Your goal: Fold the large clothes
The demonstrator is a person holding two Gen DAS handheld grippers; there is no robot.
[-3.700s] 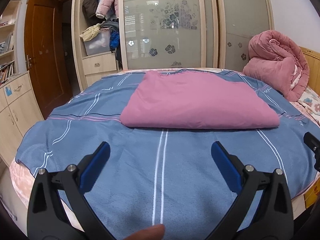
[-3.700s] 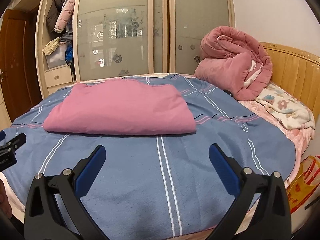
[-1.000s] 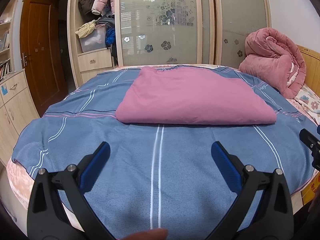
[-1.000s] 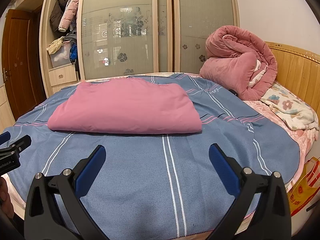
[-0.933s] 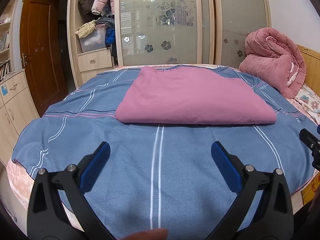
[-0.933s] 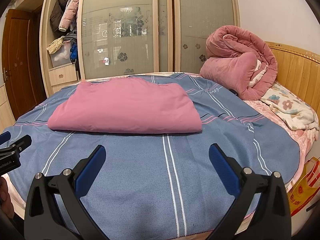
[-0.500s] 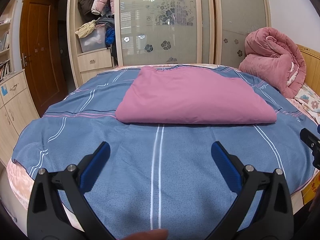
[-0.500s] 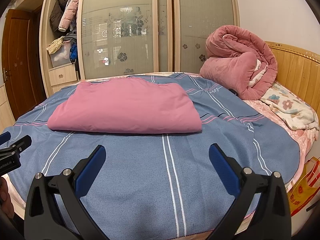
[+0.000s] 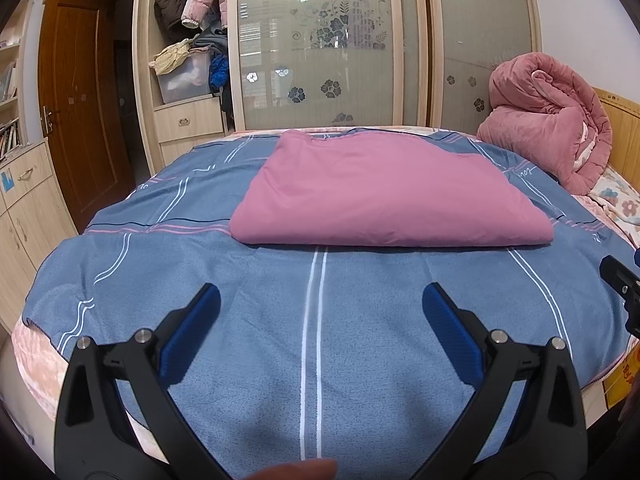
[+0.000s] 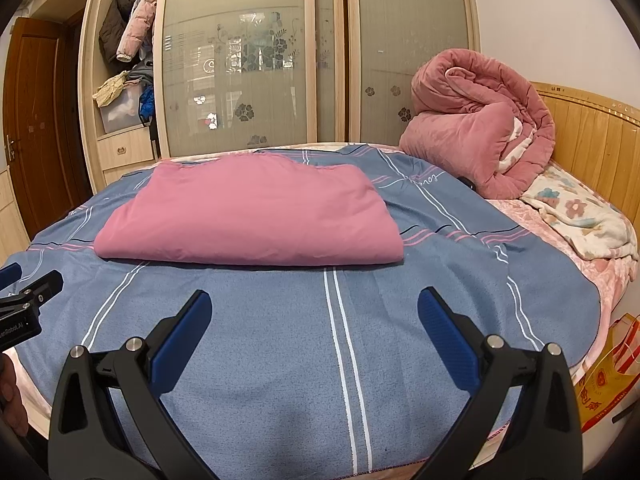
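A pink garment (image 9: 384, 192) lies folded into a flat rectangle on the blue striped bedspread (image 9: 316, 320); it also shows in the right wrist view (image 10: 252, 216). My left gripper (image 9: 320, 300) is open and empty, held over the near part of the bed, short of the garment. My right gripper (image 10: 314, 304) is open and empty, also short of the garment's near edge. Each gripper's tip shows at the edge of the other's view.
A rolled pink quilt (image 10: 480, 128) sits at the head of the bed by the wooden headboard (image 10: 592, 140). A floral blanket (image 10: 580, 216) lies beside it. A wardrobe with glass sliding doors (image 9: 328, 48) stands behind the bed. A bag (image 10: 608, 380) sits on the floor at right.
Over the last second nothing has visibly moved. Since 3.7 s ago both views shifted slightly, and the garment sits a little higher and farther in frame.
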